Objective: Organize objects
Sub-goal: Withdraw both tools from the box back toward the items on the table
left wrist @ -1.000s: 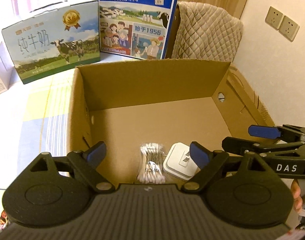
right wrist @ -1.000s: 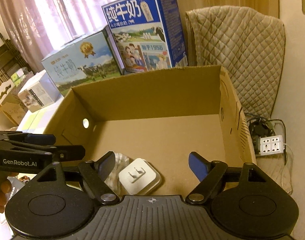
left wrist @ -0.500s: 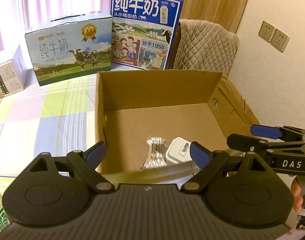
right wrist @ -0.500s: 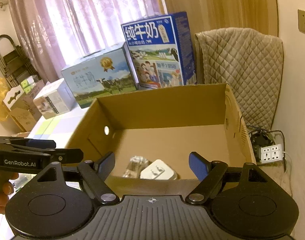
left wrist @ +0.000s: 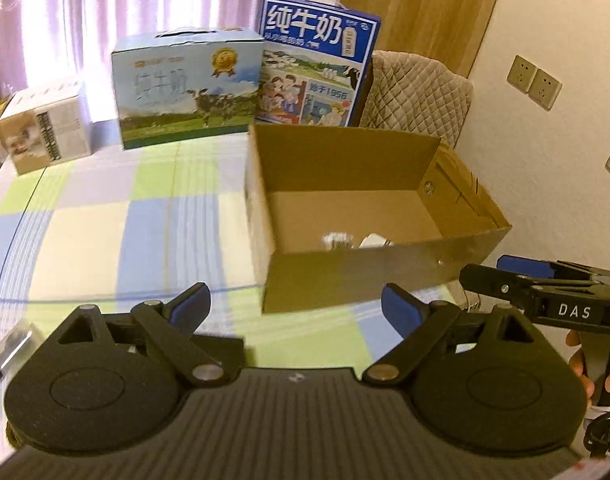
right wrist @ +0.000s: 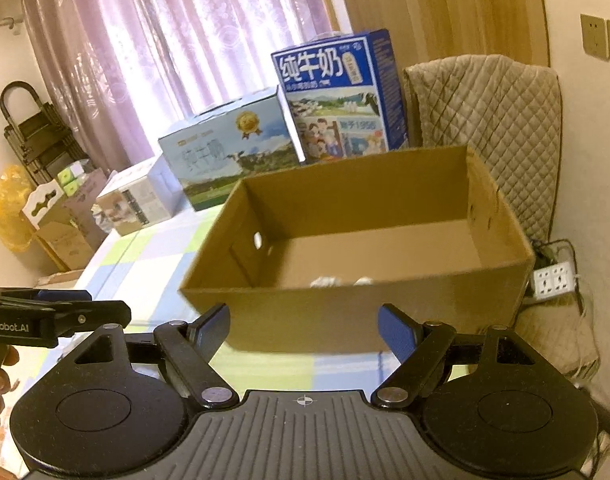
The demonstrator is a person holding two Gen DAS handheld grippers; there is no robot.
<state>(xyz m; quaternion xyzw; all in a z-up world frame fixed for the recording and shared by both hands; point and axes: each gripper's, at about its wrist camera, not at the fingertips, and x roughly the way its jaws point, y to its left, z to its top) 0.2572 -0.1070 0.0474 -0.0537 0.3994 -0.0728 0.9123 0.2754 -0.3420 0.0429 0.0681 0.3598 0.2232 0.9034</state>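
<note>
1. cardboard is the material of the open box, which stands on the checked cloth of the table; we take this box as our landmark.
2. inside the box, close behind its near wall, we see the top of a pack of cotton swabs and just beside it, on the right, a white square thing; both are blurred and mostly hidden by the wall.
3. our left gripper is in front of the box, over the cloth, with its blue fingers spread wide and nothing between them.
4. our right gripper is also in front of the box, near its front wall, fingers wide apart and empty.
5. behind the box stand a dark blue milk carton and, to the left of it, a light blue milk carton; further left is a small white box.
6. behind the right corner of the box there is a quilted beige cover.
7. right of the box, low down, lies a white power strip.
</note>
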